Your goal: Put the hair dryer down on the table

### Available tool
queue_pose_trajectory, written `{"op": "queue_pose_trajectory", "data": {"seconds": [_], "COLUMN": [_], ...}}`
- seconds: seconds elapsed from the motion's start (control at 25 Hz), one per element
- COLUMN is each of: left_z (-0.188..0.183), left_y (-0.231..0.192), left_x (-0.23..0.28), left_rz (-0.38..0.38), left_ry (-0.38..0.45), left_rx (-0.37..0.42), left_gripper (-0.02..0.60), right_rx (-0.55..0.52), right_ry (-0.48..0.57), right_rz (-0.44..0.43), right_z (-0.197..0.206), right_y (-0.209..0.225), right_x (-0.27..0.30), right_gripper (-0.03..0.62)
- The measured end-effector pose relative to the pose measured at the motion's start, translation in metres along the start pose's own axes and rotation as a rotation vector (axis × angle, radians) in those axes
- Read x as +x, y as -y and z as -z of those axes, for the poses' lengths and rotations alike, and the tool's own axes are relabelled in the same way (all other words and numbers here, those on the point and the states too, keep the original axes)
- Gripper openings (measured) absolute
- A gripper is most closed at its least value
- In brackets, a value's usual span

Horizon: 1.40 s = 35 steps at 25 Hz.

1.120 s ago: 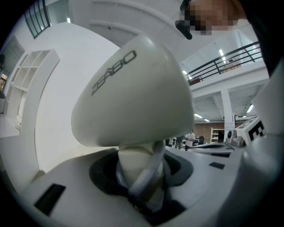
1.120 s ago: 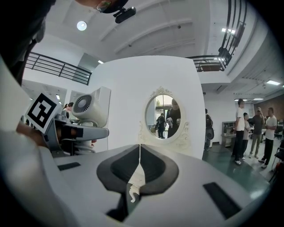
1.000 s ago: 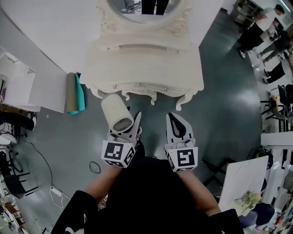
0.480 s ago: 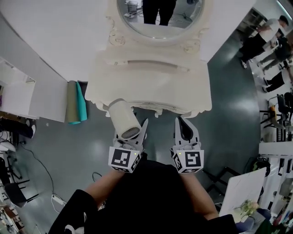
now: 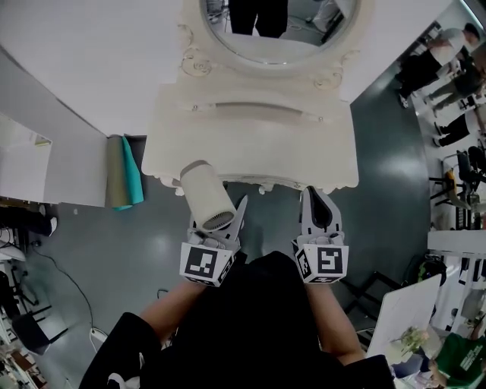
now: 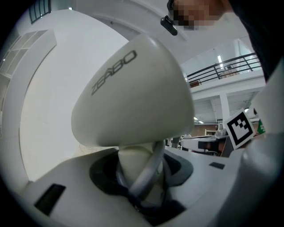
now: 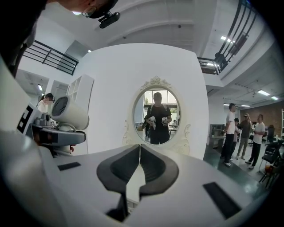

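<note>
Cream ornate table (image 5: 250, 140) carries an oval mirror (image 5: 277, 26).

Open tabletop (image 5: 250, 144) lies straight ahead; the mirror (image 5: 277, 23) walls off its back edge.

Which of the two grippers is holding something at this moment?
The left gripper: its jaws clamp the handle of the hair dryer. The right gripper has its jaws together with nothing between them.
</note>
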<state>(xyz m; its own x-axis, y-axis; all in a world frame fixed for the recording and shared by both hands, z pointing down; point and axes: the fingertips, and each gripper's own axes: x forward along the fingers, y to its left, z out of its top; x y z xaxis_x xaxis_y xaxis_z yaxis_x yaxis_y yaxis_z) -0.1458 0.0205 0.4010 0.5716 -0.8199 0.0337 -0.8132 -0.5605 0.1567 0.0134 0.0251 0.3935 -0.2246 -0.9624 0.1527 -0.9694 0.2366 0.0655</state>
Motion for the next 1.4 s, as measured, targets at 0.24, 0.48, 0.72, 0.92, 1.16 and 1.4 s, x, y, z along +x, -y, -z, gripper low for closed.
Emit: {"op": "queue_pose_trajectory", "data": {"seconds": [0.24, 0.48, 0.72, 0.92, 1.16, 1.4], "left_z": [0.015, 0.018, 0.02, 0.018, 0.026, 0.036], "left_y": [-0.006, -0.011, -0.017, -0.023, -0.027, -0.035], "left_x": [-0.003, -0.001, 0.011, 0.026, 0.06, 0.101], "left_rz": [0.006, -0.003, -0.014, -0.02, -0.02, -0.01], "left_ry": [-0.037, -0.038, -0.05, -0.067, -0.096, -0.145], "left_rx": [0.0, -0.036, -0.021, -0.013, -0.013, -0.064], "left_gripper": [0.181, 0.181, 0.183, 0.183, 0.182, 0.183], "right_rx": [-0.004, -0.081, -0.095, -0.071, -0.025, 0.006], "right_ry": [-0.012, -0.012, 0.003, -0.003, -0.002, 0.013], "right_rz": [-0.035, -0.045, -0.066, -0.084, -0.11, -0.121], "right_z": [0.005, 0.006, 0.001, 0.007, 0.013, 0.007], "right_y": [-0.025, -0.033, -0.029, -0.025, -0.008, 0.012], "right_x": [0.005, 0.005, 0.024, 0.041, 0.068, 0.098], "right_gripper": [0.02, 0.02, 0.02, 0.02, 0.02, 0.02]}}
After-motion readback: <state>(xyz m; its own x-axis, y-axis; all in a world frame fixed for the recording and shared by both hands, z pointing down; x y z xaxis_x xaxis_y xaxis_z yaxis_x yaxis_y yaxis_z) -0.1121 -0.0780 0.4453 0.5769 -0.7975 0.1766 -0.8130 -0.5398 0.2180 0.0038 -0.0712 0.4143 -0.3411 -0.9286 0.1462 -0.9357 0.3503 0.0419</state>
